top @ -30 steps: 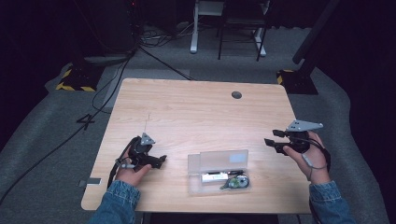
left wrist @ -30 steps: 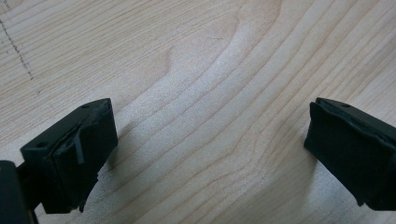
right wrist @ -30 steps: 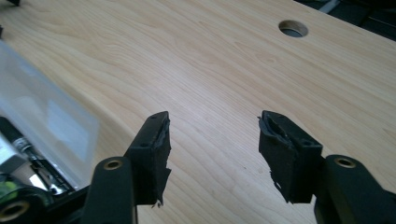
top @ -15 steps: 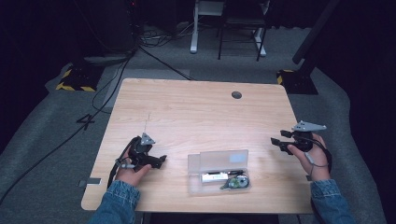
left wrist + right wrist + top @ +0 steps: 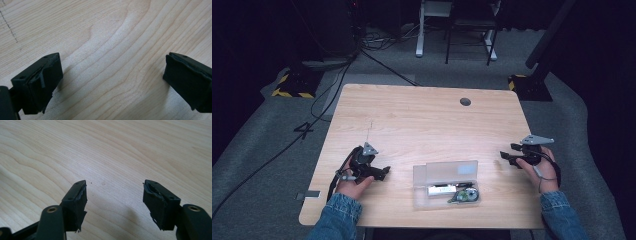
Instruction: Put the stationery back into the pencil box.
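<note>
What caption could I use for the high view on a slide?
A person rests the left gripper and right gripper, both open, on a wooden table, either side of a clear plastic case.

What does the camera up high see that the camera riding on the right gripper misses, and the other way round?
The high view takes in the whole scene: the clear plastic box near the table's front edge, the left gripper resting to its left, the person's hands and denim sleeves, and the dark floor with cables beyond. The right gripper view gives a close look at the right gripper with its jaws apart, nothing between them, and its worn pads. Both show the wooden table and the right gripper.
</note>
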A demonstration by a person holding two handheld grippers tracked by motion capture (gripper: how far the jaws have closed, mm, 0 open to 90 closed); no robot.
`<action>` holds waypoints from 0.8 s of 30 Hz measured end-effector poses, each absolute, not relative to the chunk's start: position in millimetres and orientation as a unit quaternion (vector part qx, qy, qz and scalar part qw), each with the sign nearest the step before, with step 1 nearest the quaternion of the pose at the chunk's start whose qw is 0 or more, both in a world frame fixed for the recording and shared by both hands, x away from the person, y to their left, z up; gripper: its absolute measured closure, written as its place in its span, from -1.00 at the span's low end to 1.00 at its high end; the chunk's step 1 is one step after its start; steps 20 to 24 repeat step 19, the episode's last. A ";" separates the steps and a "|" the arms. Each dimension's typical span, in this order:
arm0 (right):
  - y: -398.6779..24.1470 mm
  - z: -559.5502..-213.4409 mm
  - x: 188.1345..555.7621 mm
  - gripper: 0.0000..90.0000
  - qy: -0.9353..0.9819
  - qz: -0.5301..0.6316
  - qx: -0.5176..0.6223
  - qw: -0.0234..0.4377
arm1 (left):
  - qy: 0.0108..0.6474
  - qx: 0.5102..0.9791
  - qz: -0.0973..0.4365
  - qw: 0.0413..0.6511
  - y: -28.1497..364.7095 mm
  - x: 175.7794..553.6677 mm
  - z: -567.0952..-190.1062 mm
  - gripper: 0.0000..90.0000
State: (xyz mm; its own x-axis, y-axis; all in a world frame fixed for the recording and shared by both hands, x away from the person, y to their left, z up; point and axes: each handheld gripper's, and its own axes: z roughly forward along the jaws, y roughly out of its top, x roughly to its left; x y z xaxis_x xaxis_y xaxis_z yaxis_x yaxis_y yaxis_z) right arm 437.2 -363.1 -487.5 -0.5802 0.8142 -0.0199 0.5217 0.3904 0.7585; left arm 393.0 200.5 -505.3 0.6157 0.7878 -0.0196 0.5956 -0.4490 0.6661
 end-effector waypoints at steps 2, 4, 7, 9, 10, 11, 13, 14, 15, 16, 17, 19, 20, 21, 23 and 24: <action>-362.1 -490.8 437.8 -0.23 0.809 0.367 0.415 0.195 | 0.414 0.837 0.148 0.325 200.4 392.8 -505.3 -0.94; -361.3 -493.9 438.3 -0.25 0.810 0.365 0.416 0.191 | 0.414 0.838 0.148 0.325 200.4 392.9 -505.3 -0.94; -360.4 -499.0 439.6 -0.38 0.818 0.350 0.418 0.183 | 0.414 0.837 0.148 0.325 200.4 392.8 -505.3 -0.94; -359.4 -501.9 440.2 -0.47 0.814 0.356 0.421 0.183 | 0.413 0.838 0.148 0.324 200.5 393.0 -505.3 -0.95; -358.9 -502.2 440.3 -0.50 0.814 0.356 0.421 0.183 | 0.413 0.838 0.148 0.325 200.5 392.9 -505.3 -0.95; -358.3 -503.0 440.9 -0.58 0.813 0.357 0.421 0.184 | 0.413 0.838 0.148 0.325 200.5 393.0 -505.3 -0.95; -355.7 -504.4 442.1 -0.67 0.814 0.356 0.419 0.185 | 0.413 0.838 0.148 0.325 200.5 393.0 -505.3 -0.95; -355.1 -504.5 442.4 -0.68 0.815 0.356 0.419 0.186 | 0.413 0.838 0.148 0.325 200.5 392.9 -505.3 -0.94; -354.8 -504.5 442.8 -0.68 0.815 0.356 0.419 0.186 | 0.413 0.838 0.148 0.324 200.5 392.9 -505.3 -0.94; -354.7 -504.5 442.8 -0.68 0.814 0.356 0.419 0.186 | 0.413 0.838 0.148 0.325 200.4 392.9 -505.3 -0.95; -354.8 -504.6 442.9 -0.68 0.814 0.357 0.419 0.185 | 0.413 0.838 0.148 0.325 200.5 392.9 -505.3 -0.95; -354.9 -504.6 443.1 -0.68 0.814 0.358 0.419 0.184 | 0.413 0.838 0.148 0.325 200.5 392.9 -505.3 -0.94; -354.9 -504.6 443.1 -0.68 0.814 0.358 0.419 0.184 | 0.413 0.838 0.148 0.325 200.5 392.9 -505.3 -0.94; -354.9 -504.6 443.1 -0.68 0.814 0.358 0.419 0.184 | 0.413 0.838 0.148 0.325 200.5 392.9 -505.3 -0.94; -354.9 -504.6 443.1 -0.68 0.814 0.358 0.419 0.184 | 0.413 0.838 0.148 0.325 200.5 392.9 -505.3 -0.94; -354.9 -504.6 443.1 -0.68 0.814 0.358 0.419 0.184 | 0.413 0.838 0.148 0.325 200.5 392.9 -505.3 -0.94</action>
